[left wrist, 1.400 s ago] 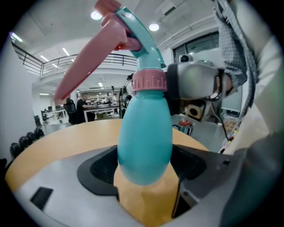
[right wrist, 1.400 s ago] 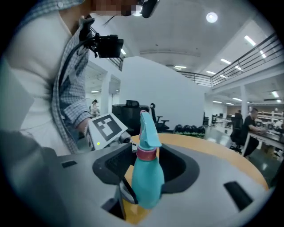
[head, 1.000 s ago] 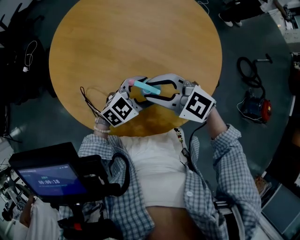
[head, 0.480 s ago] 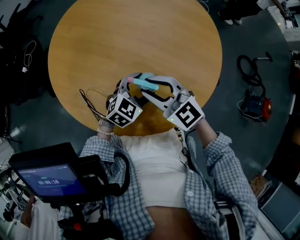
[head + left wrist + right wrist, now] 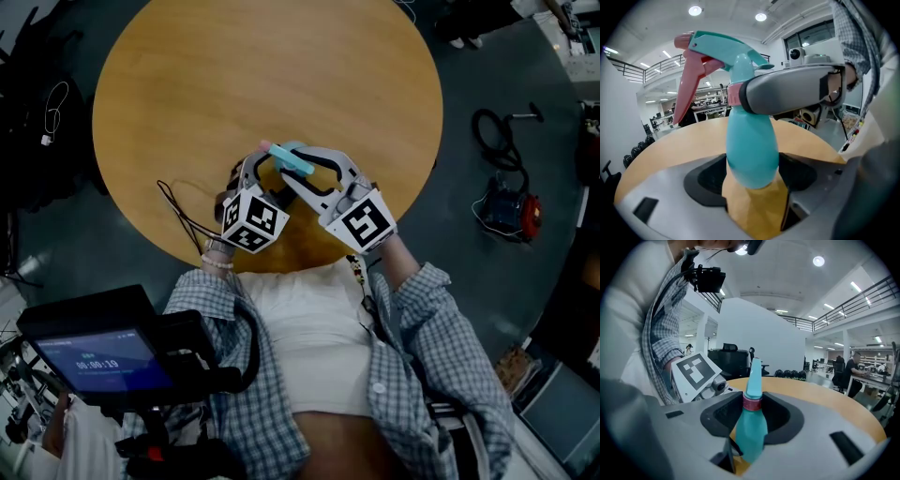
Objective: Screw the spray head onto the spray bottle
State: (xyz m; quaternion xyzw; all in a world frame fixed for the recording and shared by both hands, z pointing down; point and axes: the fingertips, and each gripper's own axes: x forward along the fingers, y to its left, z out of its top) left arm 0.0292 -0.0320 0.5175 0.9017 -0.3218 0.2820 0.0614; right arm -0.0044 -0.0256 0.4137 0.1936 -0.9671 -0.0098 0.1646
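A teal spray bottle [image 5: 752, 150] stands above the near edge of the round wooden table [image 5: 234, 75]. My left gripper [image 5: 752, 176] is shut on its lower body. The teal spray head [image 5: 736, 51] with a pink trigger [image 5: 686, 89] sits on the neck. My right gripper [image 5: 752, 418] is shut on the pink collar [image 5: 752, 402] under the head, and one of its grey fingers [image 5: 787, 93] crosses the neck. In the head view the left gripper [image 5: 258, 169] and right gripper [image 5: 305, 173] meet at the spray head [image 5: 289, 159]. The bottle body is hidden there.
A thin black cord [image 5: 183, 211] loops over the table's near-left edge. On the floor to the right lie a black cable [image 5: 502, 141] and a red and black device [image 5: 511, 211]. A screen unit [image 5: 103, 361] sits at lower left. The person's shirt is directly below the grippers.
My right gripper has swung round the bottle neck, its marker cube moving left toward the person. The spray head has turned with it. The left gripper shifted slightly right.
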